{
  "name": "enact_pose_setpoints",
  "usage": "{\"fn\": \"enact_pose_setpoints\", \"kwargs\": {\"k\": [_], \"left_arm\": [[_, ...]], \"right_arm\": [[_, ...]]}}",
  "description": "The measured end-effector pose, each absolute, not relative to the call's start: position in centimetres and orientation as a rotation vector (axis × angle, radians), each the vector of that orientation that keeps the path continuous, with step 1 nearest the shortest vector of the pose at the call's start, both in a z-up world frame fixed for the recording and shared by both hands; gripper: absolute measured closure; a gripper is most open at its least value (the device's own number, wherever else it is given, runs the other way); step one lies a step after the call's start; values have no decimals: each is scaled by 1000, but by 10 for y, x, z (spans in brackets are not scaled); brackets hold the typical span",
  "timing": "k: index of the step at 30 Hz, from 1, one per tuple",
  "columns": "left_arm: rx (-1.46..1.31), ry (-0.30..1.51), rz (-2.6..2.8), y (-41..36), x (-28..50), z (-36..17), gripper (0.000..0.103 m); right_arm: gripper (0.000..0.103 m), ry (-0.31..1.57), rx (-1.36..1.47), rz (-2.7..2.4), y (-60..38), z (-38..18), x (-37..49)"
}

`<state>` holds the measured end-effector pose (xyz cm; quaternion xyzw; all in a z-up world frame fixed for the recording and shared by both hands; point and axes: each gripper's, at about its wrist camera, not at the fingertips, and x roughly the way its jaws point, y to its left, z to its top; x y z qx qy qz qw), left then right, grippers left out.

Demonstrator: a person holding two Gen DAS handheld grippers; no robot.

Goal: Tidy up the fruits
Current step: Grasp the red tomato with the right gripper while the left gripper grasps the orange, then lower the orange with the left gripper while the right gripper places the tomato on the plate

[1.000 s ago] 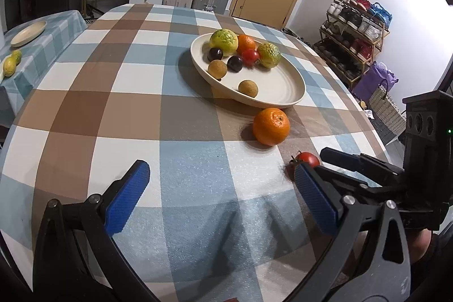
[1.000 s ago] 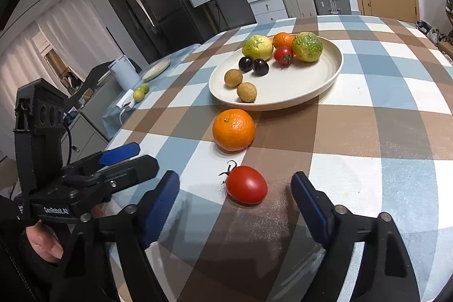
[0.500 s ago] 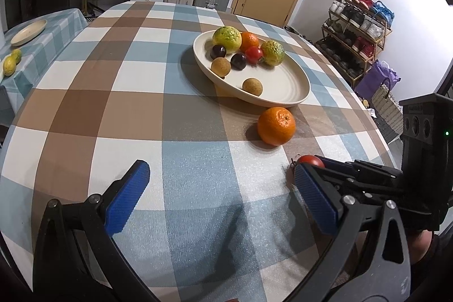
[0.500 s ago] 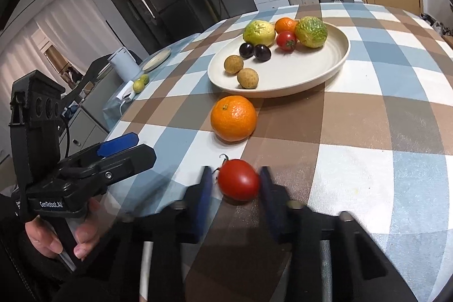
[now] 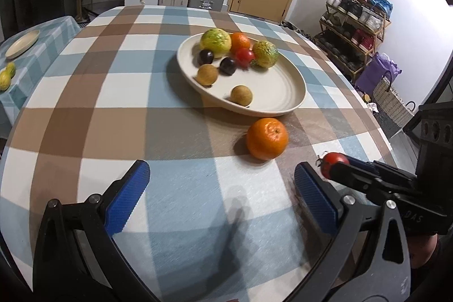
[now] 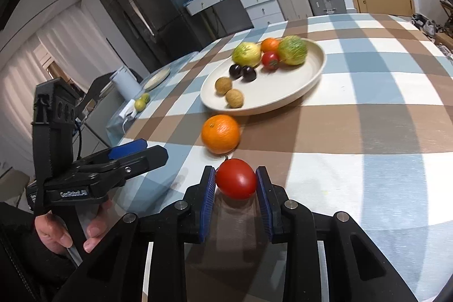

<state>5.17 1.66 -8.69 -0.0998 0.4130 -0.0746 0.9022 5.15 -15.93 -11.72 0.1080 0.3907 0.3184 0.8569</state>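
My right gripper (image 6: 235,184) is shut on a red tomato (image 6: 236,179) and holds it just above the checked tablecloth; the tomato also shows in the left wrist view (image 5: 332,163), at the tip of the right gripper. A loose orange (image 6: 220,133) lies just beyond it, also in the left wrist view (image 5: 267,138). A cream plate (image 6: 283,99) behind holds several fruits; it shows in the left wrist view too (image 5: 283,87). My left gripper (image 5: 220,197) is open and empty over the near table.
A side table (image 5: 42,47) at the left carries a small plate (image 5: 22,43) and yellow-green fruits (image 5: 6,75). Suitcases, drawers and a door stand at the back. A shoe rack (image 5: 356,27) and a basket stand off the table's right edge.
My right gripper closed on the red tomato and lifted it slightly off the cloth. My left gripper stayed open and nearly still.
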Motion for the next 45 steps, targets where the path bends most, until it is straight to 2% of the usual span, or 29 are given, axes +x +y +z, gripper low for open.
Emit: {"fn": "enact_pose_setpoints", "kwargs": {"k": [19, 21, 23, 25, 27, 28, 45], "left_arm": [[-209, 912, -210, -18, 110, -95, 3], [-212, 909, -217, -19, 109, -94, 8], [-219, 913, -236, -19, 110, -95, 23], [-224, 921, -256, -21, 109, -96, 32], [-208, 924, -265, -24, 108, -96, 47], [-190, 926, -269, -26, 108, -96, 65], [-207, 871, -368, -17, 96, -75, 66]], "right_arm": [[73, 751, 293, 670, -206, -100, 56], [73, 744, 292, 677, -206, -99, 56], [73, 740, 294, 687, -205, -97, 57], [73, 738, 292, 692, -204, -97, 58], [73, 740, 290, 694, -203, -97, 58], [73, 741, 288, 694, -203, -98, 59], [73, 752, 266, 677, -195, -93, 68]]}}
